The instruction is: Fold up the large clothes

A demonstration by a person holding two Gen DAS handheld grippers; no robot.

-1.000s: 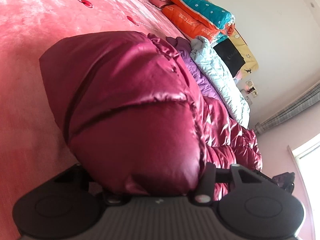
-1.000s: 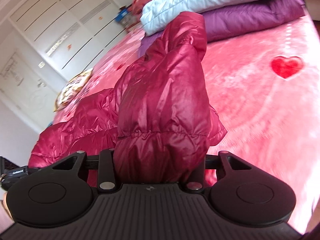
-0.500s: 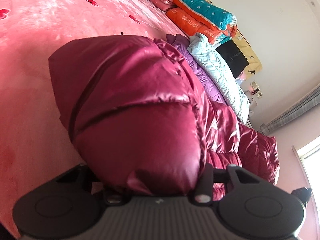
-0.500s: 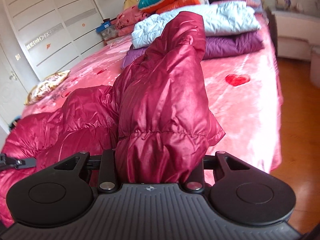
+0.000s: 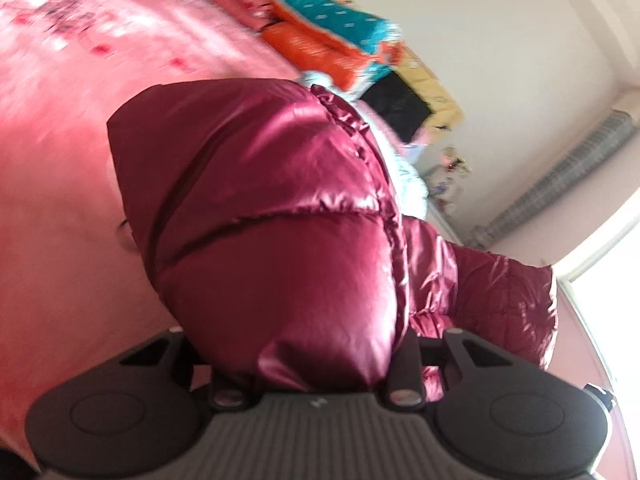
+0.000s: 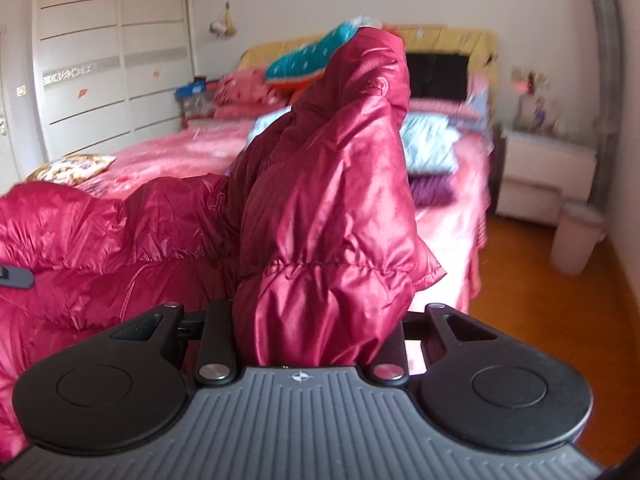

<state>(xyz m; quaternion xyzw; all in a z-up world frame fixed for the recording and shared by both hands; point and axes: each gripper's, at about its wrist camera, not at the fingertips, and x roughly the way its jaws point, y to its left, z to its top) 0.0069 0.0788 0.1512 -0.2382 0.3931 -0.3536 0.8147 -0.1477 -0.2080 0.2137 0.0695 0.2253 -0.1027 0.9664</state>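
Observation:
A shiny dark red puffer jacket [image 5: 272, 216] fills the middle of the left wrist view. My left gripper [image 5: 304, 360] is shut on a quilted edge of it; the fabric bulges over the jaws and hides the fingertips. In the right wrist view the jacket [image 6: 332, 200] stands up in a tall fold, with the rest of it spread to the left [image 6: 100, 232]. My right gripper [image 6: 316, 340] is shut on its gathered hem. Both grippers hold the jacket up above the pink bed [image 5: 60, 168].
Folded light blue [image 6: 428, 144] and purple [image 6: 432, 192] jackets lie stacked on the bed. Teal and orange bedding [image 5: 336, 36] is piled at the headboard. A white nightstand [image 6: 544, 176] and a bin [image 6: 576, 240] stand on the orange floor at right. A wardrobe [image 6: 112, 64] is at left.
Both grippers have risen with the jacket still gripped. The right view has tilted up from the bed to the headboard and wall. The left view has swung and blurred.

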